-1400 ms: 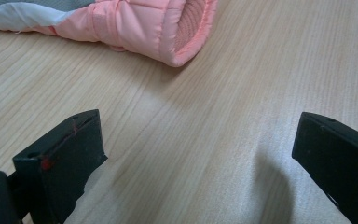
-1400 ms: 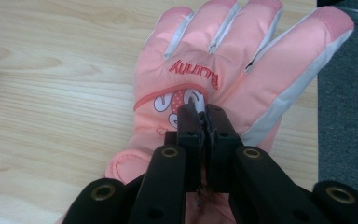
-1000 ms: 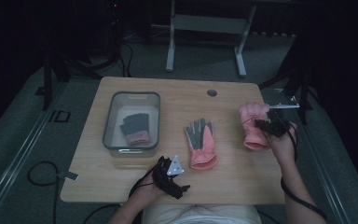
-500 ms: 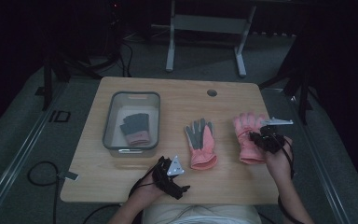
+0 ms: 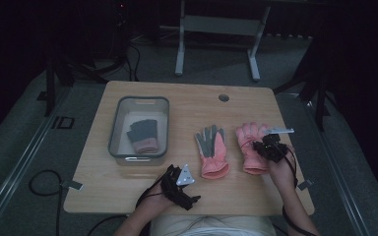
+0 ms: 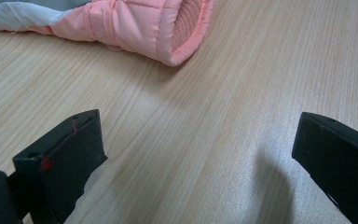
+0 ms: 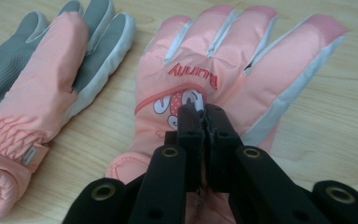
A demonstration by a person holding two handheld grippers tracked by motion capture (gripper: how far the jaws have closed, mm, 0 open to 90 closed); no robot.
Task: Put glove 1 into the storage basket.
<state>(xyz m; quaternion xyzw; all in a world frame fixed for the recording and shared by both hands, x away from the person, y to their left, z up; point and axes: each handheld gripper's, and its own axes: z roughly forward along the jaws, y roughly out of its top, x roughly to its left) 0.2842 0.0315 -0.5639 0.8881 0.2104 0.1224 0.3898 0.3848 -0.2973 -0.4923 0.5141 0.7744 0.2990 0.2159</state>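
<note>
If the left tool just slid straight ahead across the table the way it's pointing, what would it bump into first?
Probably the open cuff of the palm-up pink glove. The left tool sits open on the bare wooden table, with the cuff ahead, slightly left of centre, so it might just graze it.

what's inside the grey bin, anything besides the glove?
The grey bin holds one glove, grey fingers and pink cuff, lying flat on the bin floor. Nothing else shows around it; whatever lies beneath the glove is covered.

Wooden table (image 5: 128,191) — clear bin (image 5: 118,129), two pink gloves (image 5: 212,152) (side by side).
</note>
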